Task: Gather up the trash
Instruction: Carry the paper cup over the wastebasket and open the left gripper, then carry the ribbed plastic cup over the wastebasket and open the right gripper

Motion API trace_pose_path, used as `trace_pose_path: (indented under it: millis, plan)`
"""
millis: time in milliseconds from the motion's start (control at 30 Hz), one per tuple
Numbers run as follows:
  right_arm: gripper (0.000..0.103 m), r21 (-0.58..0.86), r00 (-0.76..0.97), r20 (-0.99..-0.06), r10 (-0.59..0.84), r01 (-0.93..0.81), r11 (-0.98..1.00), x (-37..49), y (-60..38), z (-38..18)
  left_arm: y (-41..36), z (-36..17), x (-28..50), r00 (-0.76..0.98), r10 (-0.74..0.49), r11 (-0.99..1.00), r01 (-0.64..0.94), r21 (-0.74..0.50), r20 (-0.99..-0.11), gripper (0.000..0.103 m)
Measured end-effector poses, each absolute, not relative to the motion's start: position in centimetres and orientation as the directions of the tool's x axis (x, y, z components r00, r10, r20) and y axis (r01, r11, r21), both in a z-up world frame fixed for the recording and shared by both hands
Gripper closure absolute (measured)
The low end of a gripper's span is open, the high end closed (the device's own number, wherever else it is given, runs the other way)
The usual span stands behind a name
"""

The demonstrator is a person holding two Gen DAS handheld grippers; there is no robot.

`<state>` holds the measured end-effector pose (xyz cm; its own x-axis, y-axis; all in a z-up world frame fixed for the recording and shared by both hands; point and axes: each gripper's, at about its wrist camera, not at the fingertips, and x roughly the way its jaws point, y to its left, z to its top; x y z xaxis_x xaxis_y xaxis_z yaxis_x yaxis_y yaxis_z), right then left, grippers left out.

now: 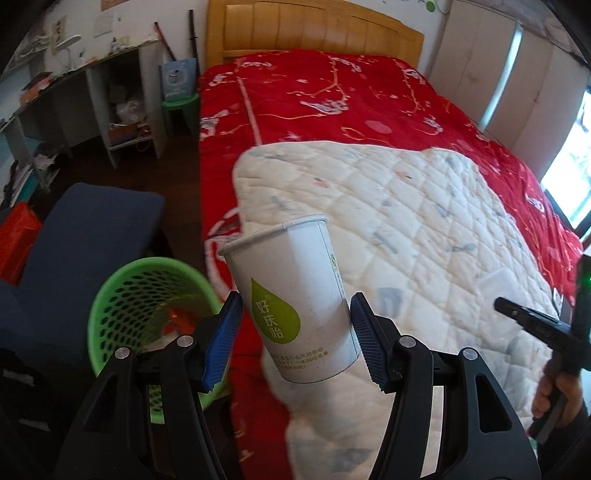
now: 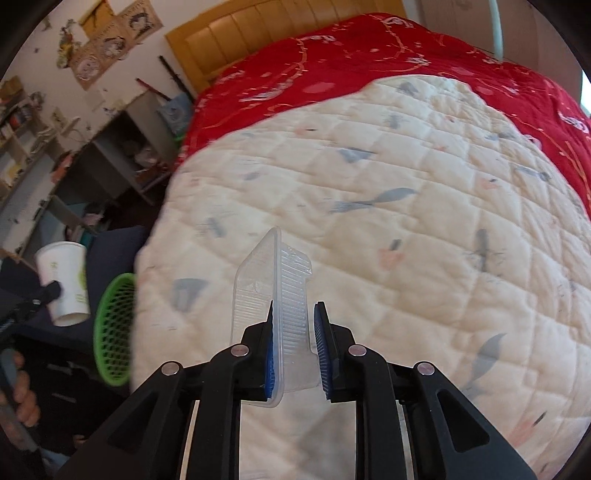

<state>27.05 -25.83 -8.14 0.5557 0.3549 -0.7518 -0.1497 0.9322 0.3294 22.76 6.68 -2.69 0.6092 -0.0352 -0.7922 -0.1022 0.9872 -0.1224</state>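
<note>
A bedroom cleanup, caught mid-carry: the left gripper clamps a white paper cup between its blue ribbed pads, the jaws held at a middling width by the cup's body. The cup tilts, its rim leaning up and away from the fingers, a green droplet logo facing the camera. Below and to the left of that gripper stands a green mesh wastebasket on the dark floor, with something orange lying at its bottom. Beyond it, further left, sits a dark blue upholstered seat.

The right gripper pinches a clear plastic tray by one ribbed wall, its jaws drawn narrow around it; the tray stands on edge and juts forward past the fingertips. Directly beneath and ahead of this gripper spreads a cream quilted blanket laid over a red bedspread. A wooden headboard rises at the far end of the bed. Far to the left of the right gripper, the cup and the basket's rim show at the bed's edge.
</note>
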Motion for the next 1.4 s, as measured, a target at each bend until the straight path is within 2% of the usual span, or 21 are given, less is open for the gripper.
trace_pose_path:
  millis: [467,800,900,1400]
  plan:
    - [0.085,0.417,0.510,-0.703,0.495,-0.268,0.869,24.0,-16.9,-6.9,15.4,-5.5,20.6,0.554,0.104,0.974,-0.226,-0.029,-0.826,0.043]
    - [0.085,0.419,0.473,-0.706,0.527,-0.322,0.849,23.5,-12.7,-6.8,19.0,-7.9,21.2,0.513,0.085,0.963,-0.264,-0.063,-0.854,0.040]
    - [0.085,0.421,0.464,-0.705,0.535,-0.333,0.844,23.3,-11.9,-6.8,19.3,-8.3,21.2,0.507,0.092,0.961,-0.271,-0.057,-0.857,0.034]
    - [0.085,0.430,0.409,-0.702,0.583,-0.409,0.805,22.8,-6.8,-6.6,20.6,-5.9,19.2,0.541,0.143,0.958,-0.285,-0.020,-0.829,0.030]
